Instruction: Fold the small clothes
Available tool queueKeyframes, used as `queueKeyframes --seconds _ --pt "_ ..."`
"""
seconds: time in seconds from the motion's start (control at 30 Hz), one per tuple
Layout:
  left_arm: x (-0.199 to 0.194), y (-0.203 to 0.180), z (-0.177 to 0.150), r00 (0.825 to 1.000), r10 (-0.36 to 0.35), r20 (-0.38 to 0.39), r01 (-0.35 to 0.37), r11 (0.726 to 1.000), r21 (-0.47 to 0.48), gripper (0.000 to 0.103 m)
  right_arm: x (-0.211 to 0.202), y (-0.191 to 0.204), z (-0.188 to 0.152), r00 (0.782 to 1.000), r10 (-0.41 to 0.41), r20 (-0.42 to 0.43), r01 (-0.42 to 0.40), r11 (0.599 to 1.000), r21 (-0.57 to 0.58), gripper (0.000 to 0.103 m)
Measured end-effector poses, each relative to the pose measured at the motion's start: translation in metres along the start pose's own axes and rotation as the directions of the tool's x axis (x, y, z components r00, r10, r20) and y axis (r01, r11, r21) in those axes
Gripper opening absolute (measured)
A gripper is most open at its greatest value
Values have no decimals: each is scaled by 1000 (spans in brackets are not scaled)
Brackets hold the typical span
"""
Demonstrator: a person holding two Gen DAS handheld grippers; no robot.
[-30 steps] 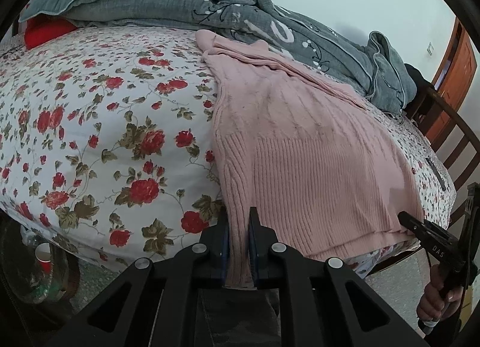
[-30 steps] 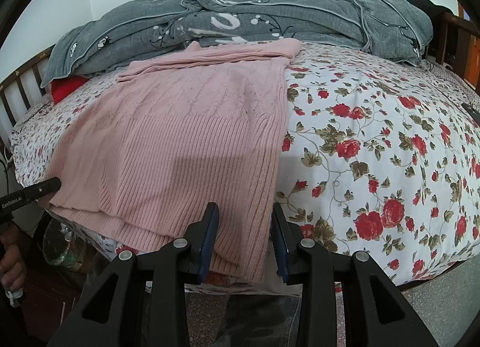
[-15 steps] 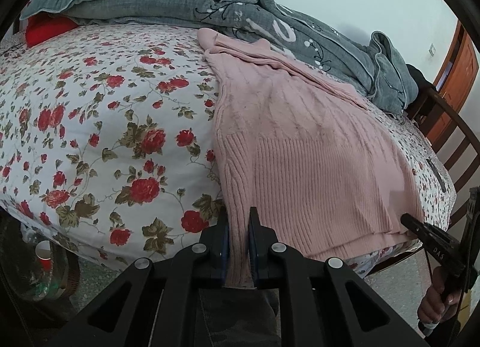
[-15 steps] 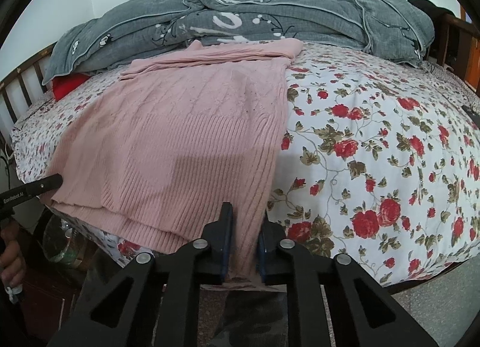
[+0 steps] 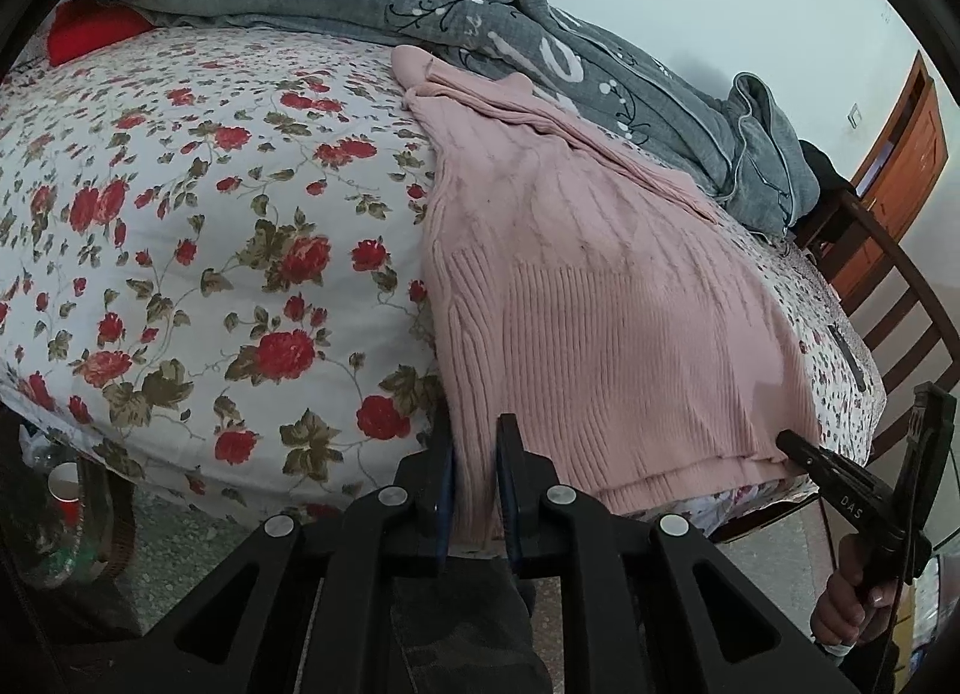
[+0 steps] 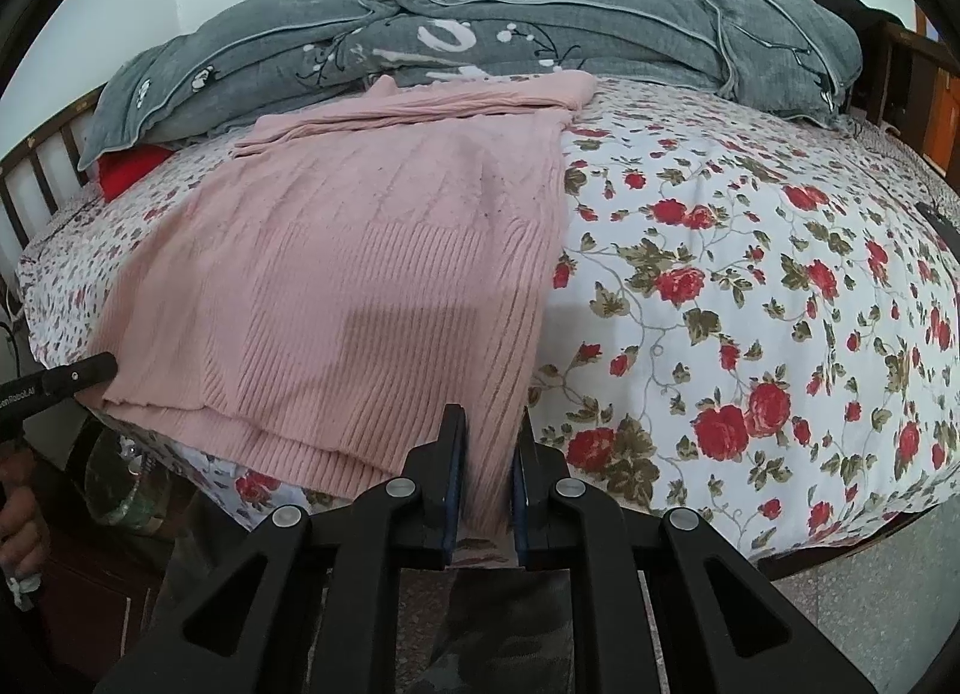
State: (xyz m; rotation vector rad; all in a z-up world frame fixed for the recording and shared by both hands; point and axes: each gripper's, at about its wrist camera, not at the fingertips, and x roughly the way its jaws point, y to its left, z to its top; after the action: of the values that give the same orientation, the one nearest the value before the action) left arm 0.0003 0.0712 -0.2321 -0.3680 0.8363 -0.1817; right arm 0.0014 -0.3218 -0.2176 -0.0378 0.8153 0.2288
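A pink knitted sweater point(image 5: 588, 298) point(image 6: 360, 274) lies flat on a bed with a rose-print sheet point(image 5: 210, 250) point(image 6: 750, 286), its hem hanging over the near edge. My left gripper point(image 5: 474, 454) is shut on the hem's left corner. My right gripper point(image 6: 487, 442) is shut on the hem's right corner. Each gripper shows in the other's view, the right gripper point(image 5: 792, 445) at the lower right and the left gripper point(image 6: 102, 364) at the far left, each with a hand below it.
A rumpled grey quilt point(image 5: 420, 4) point(image 6: 540, 28) runs along the far side of the bed. A red pillow point(image 5: 90, 31) peeks out beneath it. A wooden bed frame point(image 5: 900, 286) and brown door point(image 5: 900, 166) stand to one side. A red cup point(image 5: 63, 493) sits on the floor.
My right gripper's jaws have closed onto the sweater's hem corner. The left gripper has kept its grip and neither hand has moved.
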Motion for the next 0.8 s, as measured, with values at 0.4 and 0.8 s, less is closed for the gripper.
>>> queueKeyframes --seconds 0.4,0.8 --pt "-10 -4 5 1000 -15 18 15 1000 5 8 -5 -10 2 999 43 -13 -42 997 63 7" --pt "-17 8 6 999 -52 10 52 996 -75 7 -4 -14 7 996 74 -47 -67 988 137 6"
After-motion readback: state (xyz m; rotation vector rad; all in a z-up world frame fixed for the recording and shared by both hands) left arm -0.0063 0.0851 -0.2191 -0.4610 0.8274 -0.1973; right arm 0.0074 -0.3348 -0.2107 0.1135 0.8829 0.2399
